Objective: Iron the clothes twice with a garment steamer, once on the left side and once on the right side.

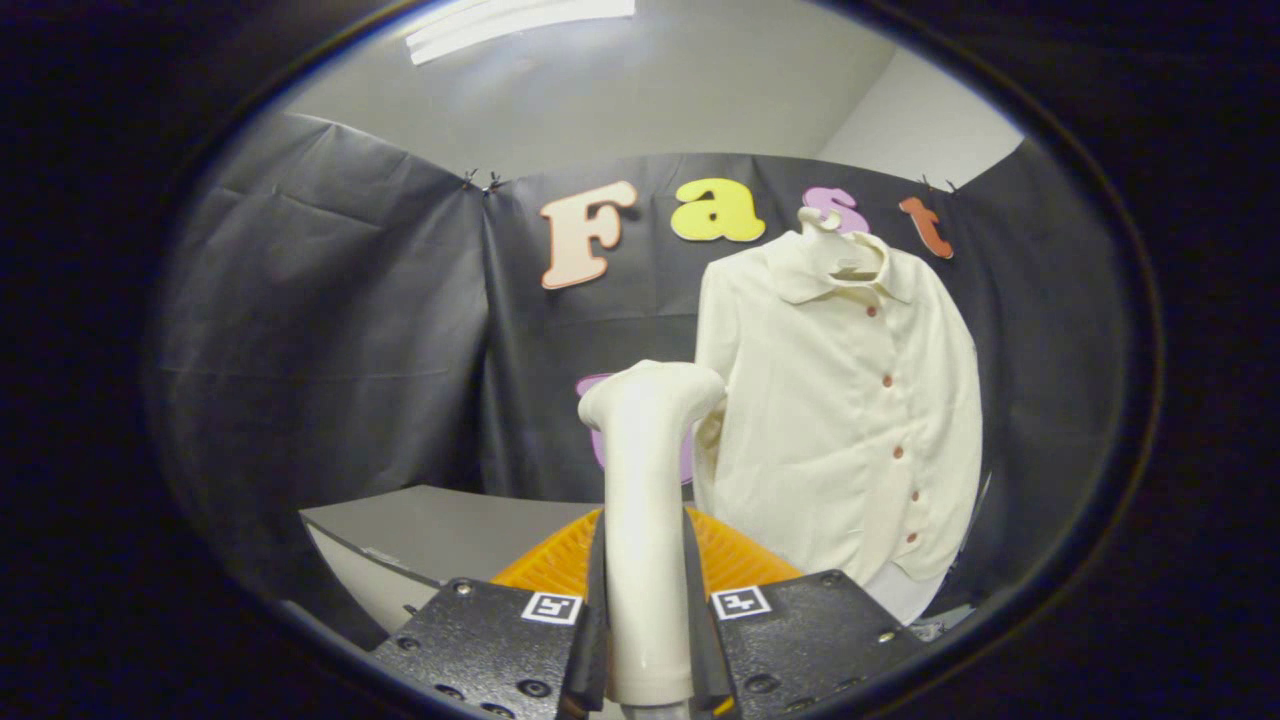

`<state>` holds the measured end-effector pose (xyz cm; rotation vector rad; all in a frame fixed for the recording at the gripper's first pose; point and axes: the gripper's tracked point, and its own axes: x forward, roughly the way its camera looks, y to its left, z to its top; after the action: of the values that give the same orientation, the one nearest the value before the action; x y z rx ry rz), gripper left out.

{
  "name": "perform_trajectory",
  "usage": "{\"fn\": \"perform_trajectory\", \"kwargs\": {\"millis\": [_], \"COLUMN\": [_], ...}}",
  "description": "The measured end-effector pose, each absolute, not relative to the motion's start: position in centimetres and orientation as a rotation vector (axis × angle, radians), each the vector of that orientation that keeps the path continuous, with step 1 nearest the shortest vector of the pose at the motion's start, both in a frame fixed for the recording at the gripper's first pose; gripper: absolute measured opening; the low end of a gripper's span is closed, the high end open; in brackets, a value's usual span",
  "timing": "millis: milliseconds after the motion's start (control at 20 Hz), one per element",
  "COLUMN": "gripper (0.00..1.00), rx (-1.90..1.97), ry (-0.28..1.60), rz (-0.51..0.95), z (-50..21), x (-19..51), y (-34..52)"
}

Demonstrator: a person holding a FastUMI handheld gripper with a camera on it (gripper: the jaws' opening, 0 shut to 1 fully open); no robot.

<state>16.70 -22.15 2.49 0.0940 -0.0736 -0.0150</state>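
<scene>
Steamer (648, 520) stands upright between the fingers, long axis vertical, head bent toward the shirt (845, 420). Gripper (645, 640) clamped on its handle — both fingers pressing. Shirt hangs on a hanger (822, 225) just beyond, buttons facing the camera. Orange basket (735, 560) behind the fingers — on a grey table (430, 530).

one shirt (850, 420), one steamer (645, 520), one orange basket (735, 560)
</scene>
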Motion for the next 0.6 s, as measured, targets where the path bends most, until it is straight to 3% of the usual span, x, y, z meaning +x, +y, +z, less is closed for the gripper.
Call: {"fn": "perform_trajectory", "kwargs": {"millis": [600], "gripper": [0.33], "rx": [0.076], "ry": [-0.204], "rz": [-0.089], "z": [6.8], "x": [21.8], "y": [-33.0]}}
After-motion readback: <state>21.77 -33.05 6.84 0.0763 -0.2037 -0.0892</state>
